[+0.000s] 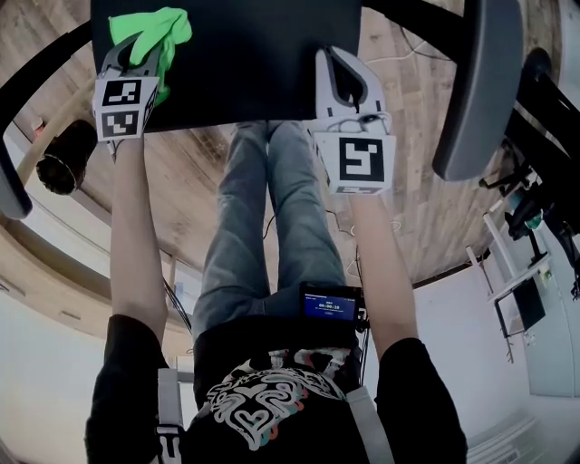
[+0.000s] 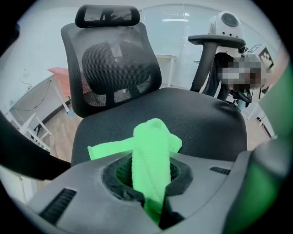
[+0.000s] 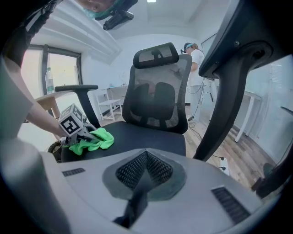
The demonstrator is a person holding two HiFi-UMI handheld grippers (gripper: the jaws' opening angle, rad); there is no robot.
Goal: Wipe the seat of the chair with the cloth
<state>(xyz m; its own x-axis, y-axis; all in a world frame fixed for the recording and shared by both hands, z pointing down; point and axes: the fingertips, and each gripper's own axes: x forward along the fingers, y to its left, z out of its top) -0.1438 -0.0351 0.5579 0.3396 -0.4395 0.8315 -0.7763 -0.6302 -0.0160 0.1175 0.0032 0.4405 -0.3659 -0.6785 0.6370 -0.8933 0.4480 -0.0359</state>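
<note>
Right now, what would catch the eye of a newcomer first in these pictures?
The bright green microfibre cloth, clamped in the left hand-held gripper, rests near the front left corner of the black fabric chair seat. The right hand-held gripper, shut and empty, is at the seat's front edge.

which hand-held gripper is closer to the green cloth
Left. The left hand-held gripper is shut on the green cloth; the right hand-held gripper, empty, is apart from it, at the seat's other side.

A dark cylindrical bin [image 1: 63, 159] stands on the wooden floor [image 1: 181, 172]; a white-shirted person [image 3: 196, 59] stands beyond.
</note>
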